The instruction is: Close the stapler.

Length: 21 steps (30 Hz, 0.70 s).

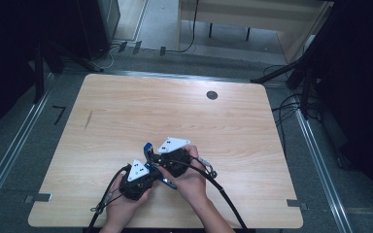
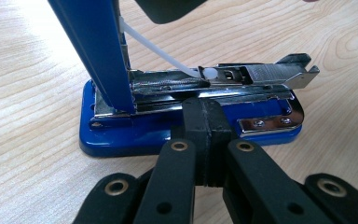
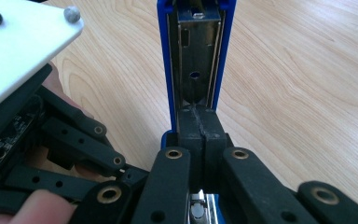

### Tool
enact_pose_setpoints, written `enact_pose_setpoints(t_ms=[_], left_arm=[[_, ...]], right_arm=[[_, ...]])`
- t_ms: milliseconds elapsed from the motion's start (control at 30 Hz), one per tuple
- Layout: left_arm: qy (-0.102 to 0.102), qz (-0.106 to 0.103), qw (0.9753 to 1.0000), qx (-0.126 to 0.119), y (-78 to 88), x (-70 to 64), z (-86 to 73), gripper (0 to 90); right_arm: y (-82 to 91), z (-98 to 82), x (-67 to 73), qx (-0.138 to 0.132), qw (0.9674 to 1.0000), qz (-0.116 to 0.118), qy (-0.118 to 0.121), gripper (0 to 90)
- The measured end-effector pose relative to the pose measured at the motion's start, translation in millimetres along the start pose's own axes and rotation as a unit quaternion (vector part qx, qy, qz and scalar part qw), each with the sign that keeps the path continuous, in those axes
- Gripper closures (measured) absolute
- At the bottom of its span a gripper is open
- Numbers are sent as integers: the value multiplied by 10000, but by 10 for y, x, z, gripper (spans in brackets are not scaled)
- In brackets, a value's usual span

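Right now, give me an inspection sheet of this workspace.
Surface: light wooden table, round dark port near the far edge.
Job's things: blue stapler with its lid swung up, metal magazine exposed.
Clutter: nothing seen.
Grippers: left gripper shut, jaws at the stapler's base; right gripper shut, jaws at the raised lid.
Cables: black cable trails off the near edge.
Surroundings: grey floor, metal rails, dark stands.
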<state>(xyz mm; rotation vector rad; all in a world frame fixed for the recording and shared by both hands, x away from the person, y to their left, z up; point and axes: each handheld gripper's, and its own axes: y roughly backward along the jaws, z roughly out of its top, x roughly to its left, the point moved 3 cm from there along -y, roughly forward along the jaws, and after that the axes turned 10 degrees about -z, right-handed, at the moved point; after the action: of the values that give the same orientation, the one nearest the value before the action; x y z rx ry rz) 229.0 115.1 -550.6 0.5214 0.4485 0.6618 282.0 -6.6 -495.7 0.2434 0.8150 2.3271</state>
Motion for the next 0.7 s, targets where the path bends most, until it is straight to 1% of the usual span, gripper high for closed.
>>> enact_pose_setpoints(t_ms=[133, 367, 533, 600, 700], left_arm=[[2, -7, 10000, -6, -2, 1, 0, 900], [-5, -4, 10000, -1, -2, 1, 0, 900], [-16, -14, 10000, 3, -1, 1, 0, 900], [-40, -7, 10000, 13, -1, -3, 0, 900], [-43, -12, 10000, 2, -4, -6, 0, 900]], right_arm=[[25, -32, -3, -26, 10000, 2, -44, 900], [49, -44, -8, -50, 10000, -15, -33, 900], [103, -30, -59, -121, 9998, -89, -99, 900], [135, -6, -89, -170, 9997, -144, -102, 900], [183, 44, -137, -232, 9993, -215, -184, 900]])
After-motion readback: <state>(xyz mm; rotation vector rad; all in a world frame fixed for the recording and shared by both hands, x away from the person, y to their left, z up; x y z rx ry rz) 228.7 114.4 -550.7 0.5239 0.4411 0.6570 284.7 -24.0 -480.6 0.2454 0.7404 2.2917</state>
